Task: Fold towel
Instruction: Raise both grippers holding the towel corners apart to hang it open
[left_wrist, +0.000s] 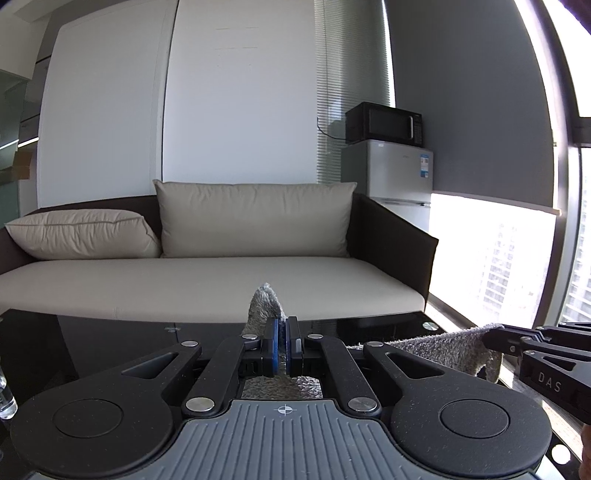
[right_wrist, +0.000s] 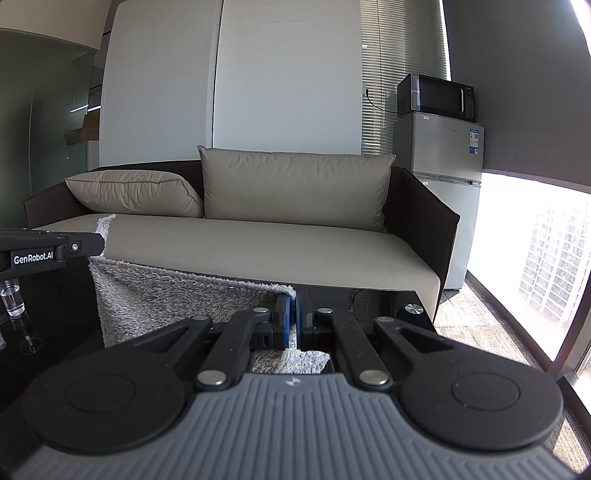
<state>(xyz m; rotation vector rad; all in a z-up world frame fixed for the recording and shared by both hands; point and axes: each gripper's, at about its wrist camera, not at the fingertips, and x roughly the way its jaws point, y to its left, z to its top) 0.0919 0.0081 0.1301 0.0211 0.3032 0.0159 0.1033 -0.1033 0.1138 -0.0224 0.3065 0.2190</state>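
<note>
Item: shaggy grey terry towel (right_wrist: 155, 295), slung between our black left gripper (left_wrist: 282, 341) and right gripper (right_wrist: 293, 319), each pinching a corner. Right view alone shows a clear glass (right_wrist: 13, 295) at nine o'clock.

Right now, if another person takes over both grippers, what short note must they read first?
Left gripper: shut on one corner of the grey fluffy towel.
Right gripper: shut on the other corner.
Towel: stretched between both grippers, hanging above the black glossy table, in front of the beige sofa.
Done: both corners gripped, towel lifted.
Left: no fold is visible yet; lay it down and fold.
</note>
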